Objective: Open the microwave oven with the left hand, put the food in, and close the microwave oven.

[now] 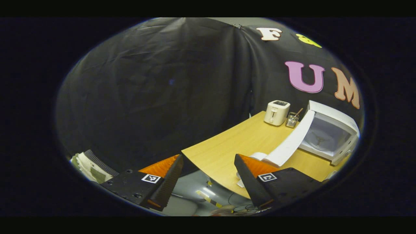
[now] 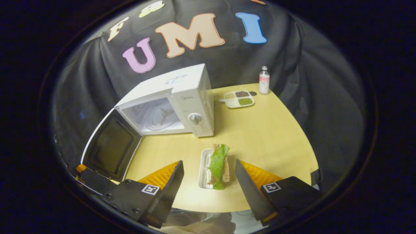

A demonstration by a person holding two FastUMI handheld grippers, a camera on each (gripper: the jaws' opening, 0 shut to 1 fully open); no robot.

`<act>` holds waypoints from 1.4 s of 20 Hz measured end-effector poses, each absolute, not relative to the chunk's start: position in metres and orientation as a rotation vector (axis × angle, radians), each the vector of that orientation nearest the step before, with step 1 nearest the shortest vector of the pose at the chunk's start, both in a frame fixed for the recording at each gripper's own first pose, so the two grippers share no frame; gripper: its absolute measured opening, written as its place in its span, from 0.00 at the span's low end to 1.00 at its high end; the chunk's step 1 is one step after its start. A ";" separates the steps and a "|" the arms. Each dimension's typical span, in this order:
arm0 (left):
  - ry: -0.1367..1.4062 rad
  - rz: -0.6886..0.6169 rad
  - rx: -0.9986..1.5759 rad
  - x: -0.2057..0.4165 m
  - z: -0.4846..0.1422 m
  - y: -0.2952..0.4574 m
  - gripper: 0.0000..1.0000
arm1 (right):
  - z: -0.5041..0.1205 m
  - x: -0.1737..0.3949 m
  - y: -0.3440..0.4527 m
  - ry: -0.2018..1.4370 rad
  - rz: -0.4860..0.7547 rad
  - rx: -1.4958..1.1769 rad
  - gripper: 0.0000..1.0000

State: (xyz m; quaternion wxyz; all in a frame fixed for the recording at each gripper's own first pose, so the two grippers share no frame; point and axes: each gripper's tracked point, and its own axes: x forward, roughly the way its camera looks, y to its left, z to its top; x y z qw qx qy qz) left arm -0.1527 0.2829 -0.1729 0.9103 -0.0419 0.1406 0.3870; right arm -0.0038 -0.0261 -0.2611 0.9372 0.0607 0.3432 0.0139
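Right claw [image 2: 208, 182] spread wide, empty, fingers either side of the sandwich [image 2: 218, 162] on its small white tray [image 2: 203, 169] at the near edge of the surface [image 2: 269, 136]. Left claw [image 1: 208, 177] also open, holding nothing. Microwave [image 2: 182, 97] door [image 2: 110, 146] swung fully open to the left, inside empty. Judged step: food pickup. Next: close on tray, carry far-left into microwave. Sandwich is bread with a green lettuce leaf, loose-looking, may slide.

Wooden table [image 2: 266, 136], microwave [image 2: 182, 100], sandwich plate [image 2: 204, 169], toaster [image 1: 276, 112], bottle [image 2: 264, 80], compartment dish [image 2: 239, 98]
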 end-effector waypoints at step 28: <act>0.249 0.741 -0.146 -0.137 -0.160 0.089 0.96 | -0.367 0.034 -0.030 1.177 0.109 0.123 0.66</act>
